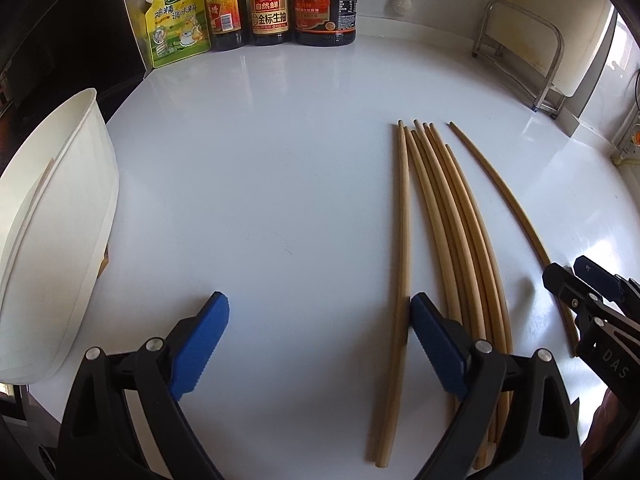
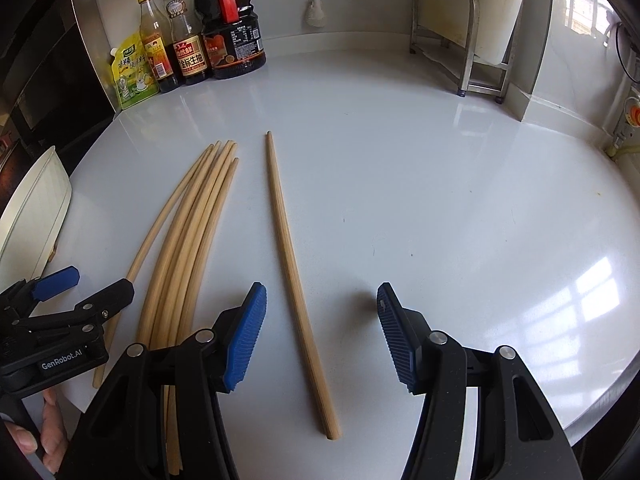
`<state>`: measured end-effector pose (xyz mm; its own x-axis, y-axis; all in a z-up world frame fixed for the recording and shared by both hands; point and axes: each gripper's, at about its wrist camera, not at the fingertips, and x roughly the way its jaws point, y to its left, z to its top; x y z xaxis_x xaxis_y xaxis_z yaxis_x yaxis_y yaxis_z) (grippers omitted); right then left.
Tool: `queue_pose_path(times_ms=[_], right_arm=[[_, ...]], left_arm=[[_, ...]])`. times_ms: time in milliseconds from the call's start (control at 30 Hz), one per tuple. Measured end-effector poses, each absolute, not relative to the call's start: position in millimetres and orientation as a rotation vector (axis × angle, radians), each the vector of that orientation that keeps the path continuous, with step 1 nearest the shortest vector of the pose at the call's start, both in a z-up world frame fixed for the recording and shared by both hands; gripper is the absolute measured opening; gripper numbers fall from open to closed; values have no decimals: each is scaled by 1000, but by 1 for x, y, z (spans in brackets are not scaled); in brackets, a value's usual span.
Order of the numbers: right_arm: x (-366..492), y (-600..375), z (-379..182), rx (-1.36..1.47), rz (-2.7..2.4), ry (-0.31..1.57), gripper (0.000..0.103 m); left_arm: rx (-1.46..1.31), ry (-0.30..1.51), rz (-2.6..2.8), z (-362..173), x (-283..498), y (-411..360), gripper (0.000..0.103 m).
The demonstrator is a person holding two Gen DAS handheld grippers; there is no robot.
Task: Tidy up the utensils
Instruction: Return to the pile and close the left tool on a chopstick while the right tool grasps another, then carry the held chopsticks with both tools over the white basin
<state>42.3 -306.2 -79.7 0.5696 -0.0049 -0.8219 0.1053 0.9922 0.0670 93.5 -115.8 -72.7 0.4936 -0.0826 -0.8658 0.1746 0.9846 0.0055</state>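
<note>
Several wooden chopsticks (image 1: 452, 232) lie side by side on the white counter. A pair (image 1: 402, 240) lies just inside my left gripper's right finger. My left gripper (image 1: 320, 344) is open and empty, low over the counter. A white holder (image 1: 60, 220) stands at its left with a chopstick inside. In the right wrist view, one chopstick (image 2: 294, 280) lies apart between the fingers of my right gripper (image 2: 322, 336), which is open and empty. The bunch (image 2: 188, 240) lies left of it. The left gripper also shows in the right wrist view (image 2: 60, 304), and the right gripper in the left wrist view (image 1: 584, 288).
Sauce bottles (image 1: 272, 4) and a yellow seasoning pouch (image 1: 176, 24) stand along the back wall. A metal rack (image 2: 460, 36) stands at the back right. A dark stove (image 2: 36, 64) lies past the counter's left edge.
</note>
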Motion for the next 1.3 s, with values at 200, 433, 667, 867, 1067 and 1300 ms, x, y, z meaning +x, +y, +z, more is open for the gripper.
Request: queue_pose_path(times_ms=[200,433,667,867,1067,1300], right_arm=[[54,-299,-83,31,-83,949,55],[57,-286,-83,-27,-24,931,23],[55,-279,-83,-52,-19,925,6],[51,-291,-80,73,-5,931,6],[34,-289,-66,183,10,901,6],[19,-267,-37,244,55,850,6]], left_arm=[[105,1032,-159,-74,105,-125,92],[108,1014,-183,-69,103,-132,69],[120,1031,-257,-64,91,-142,7],[65,1061,-297,-61,85,-131,7],[38,1028,-325,-41,76,-118,7],[-25,978,-328,-12,67,-82,7]])
